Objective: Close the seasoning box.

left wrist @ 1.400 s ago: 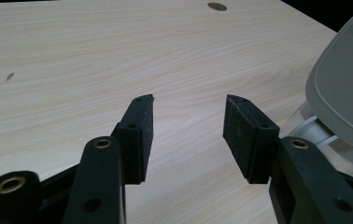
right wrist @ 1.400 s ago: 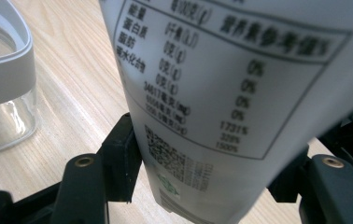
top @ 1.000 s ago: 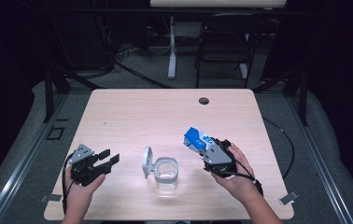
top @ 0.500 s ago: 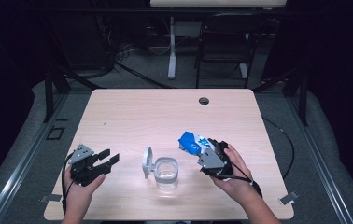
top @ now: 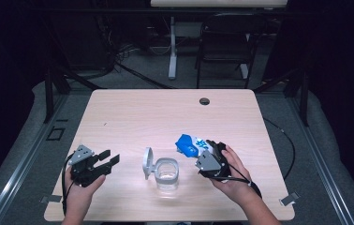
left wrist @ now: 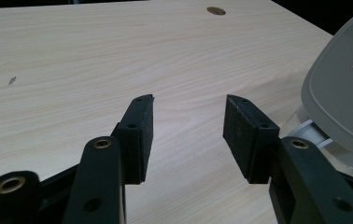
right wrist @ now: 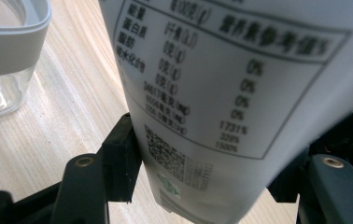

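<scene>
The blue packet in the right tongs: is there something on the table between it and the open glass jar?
Nothing visible. The right tongs hold the blue packet just to the right of the glass jar. Bare table lies between them, and the jar's lid is flipped up on its far left side.

Open tabletop (top: 165, 117) beyond jar (top: 166, 174)
</scene>
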{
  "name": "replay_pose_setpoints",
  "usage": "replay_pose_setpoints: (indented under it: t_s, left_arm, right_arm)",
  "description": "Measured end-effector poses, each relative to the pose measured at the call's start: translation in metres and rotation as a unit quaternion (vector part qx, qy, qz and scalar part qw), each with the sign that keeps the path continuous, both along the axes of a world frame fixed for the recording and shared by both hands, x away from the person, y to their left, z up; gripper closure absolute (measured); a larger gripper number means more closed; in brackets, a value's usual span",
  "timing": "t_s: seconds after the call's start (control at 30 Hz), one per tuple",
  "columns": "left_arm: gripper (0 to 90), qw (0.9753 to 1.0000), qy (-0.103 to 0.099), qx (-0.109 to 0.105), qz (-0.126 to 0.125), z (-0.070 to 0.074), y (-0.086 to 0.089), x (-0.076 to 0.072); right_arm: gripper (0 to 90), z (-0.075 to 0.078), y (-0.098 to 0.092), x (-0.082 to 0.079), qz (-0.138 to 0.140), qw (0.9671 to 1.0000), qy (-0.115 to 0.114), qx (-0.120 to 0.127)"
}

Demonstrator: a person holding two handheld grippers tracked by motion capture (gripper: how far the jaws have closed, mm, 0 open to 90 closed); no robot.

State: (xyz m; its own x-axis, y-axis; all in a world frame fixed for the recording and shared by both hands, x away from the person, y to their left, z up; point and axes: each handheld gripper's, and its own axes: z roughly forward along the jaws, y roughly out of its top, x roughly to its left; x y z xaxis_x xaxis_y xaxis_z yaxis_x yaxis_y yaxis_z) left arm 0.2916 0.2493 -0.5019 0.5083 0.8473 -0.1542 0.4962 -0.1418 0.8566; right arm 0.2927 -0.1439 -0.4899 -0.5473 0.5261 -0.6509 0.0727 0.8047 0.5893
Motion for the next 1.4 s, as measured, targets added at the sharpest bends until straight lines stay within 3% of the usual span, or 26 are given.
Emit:
replay_pose_setpoints:
  t_s: [0.23,0.4,0.6,0.8,0.87,0.93,1.07,1.13,1.4]
  left_arm:
    - [53.2,1.0000,0.000,0.000,0.000,0.000,0.000,0.000]
    - [53.2,1.0000,-0.001,0.000,-0.001,0.000,0.000,0.000]
    - [53.1,1.0000,-0.001,0.000,0.000,0.000,0.000,0.000]
    - [53.1,1.0000,0.000,0.001,0.000,0.000,0.000,0.000]
    - [53.1,1.0000,-0.001,0.001,0.000,0.000,0.000,0.000]
    - [53.1,1.0000,-0.001,0.001,0.000,0.000,0.000,0.000]
    - [53.1,1.0000,-0.002,-0.002,0.000,0.000,0.000,0.000]
    - [53.1,1.0000,-0.003,-0.002,0.000,0.000,0.000,-0.001]
    - [53.1,1.0000,-0.002,-0.002,0.001,0.001,0.000,-0.001]
  right_arm:
    - [39.2,-0.002,0.002,0.000,0.006,1.0000,-0.004,-0.004]
    - [39.2,-0.004,0.004,-0.001,0.011,0.9997,-0.005,-0.023]
    - [39.3,-0.007,0.006,-0.002,0.019,0.9997,-0.004,-0.015]
    - [39.2,-0.006,0.007,-0.003,0.022,0.9994,0.001,-0.028]
    - [39.2,-0.004,0.007,-0.004,0.020,0.9986,0.005,-0.048]
    - [39.2,-0.006,0.007,-0.004,0.026,0.9989,0.004,-0.039]
    - [39.3,-0.004,0.008,-0.006,0.032,0.9976,0.008,-0.061]
    - [39.2,-0.006,0.010,-0.005,0.039,0.9977,0.010,-0.054]
    - [39.3,-0.007,0.013,-0.006,0.046,0.9956,0.015,-0.079]
